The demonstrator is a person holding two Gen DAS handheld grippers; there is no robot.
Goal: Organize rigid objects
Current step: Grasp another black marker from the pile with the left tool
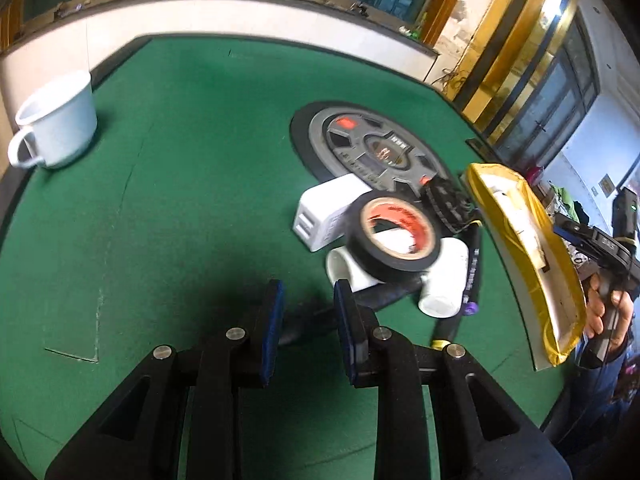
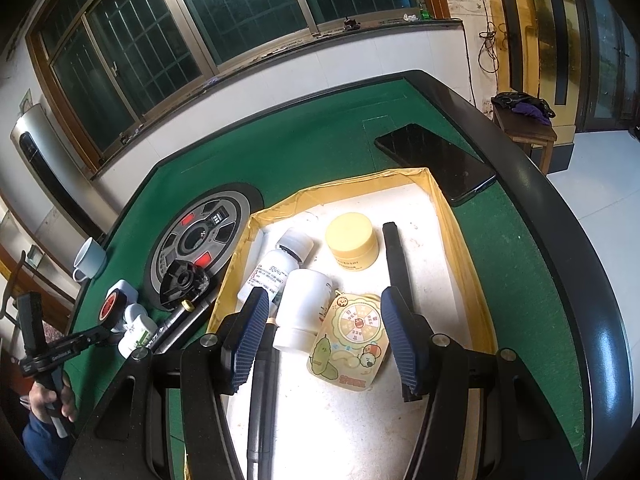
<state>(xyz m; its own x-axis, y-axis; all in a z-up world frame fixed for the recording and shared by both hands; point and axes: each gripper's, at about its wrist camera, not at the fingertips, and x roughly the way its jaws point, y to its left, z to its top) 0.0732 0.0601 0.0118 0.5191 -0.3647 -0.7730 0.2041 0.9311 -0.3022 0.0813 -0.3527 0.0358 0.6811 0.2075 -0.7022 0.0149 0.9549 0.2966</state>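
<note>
My left gripper [image 1: 310,300] is open, low over the green felt table [image 1: 180,200], just short of a small pile. The pile holds a black tape roll [image 1: 394,236] leaning on white cylindrical pieces [image 1: 444,280], a white charger block [image 1: 328,212], a black marker [image 1: 470,276] and a black toothed knob [image 1: 448,204]. A dark blurred shape lies under the fingers. My right gripper [image 2: 324,308] hangs open over the yellow-rimmed tray [image 2: 340,190]. In the tray lie a white bottle [image 2: 304,308], a labelled bottle [image 2: 276,268], a yellow jar [image 2: 352,246], a black bar [image 2: 396,256], a cartoon card [image 2: 352,340] and a dark pen [image 2: 262,392].
A white cup [image 1: 56,124] stands at the far left of the table. A round grey dial panel [image 1: 372,148] is set into the felt behind the pile. A black phone [image 2: 436,160] lies beyond the tray. A person's hand [image 2: 48,396] holds the other gripper's handle.
</note>
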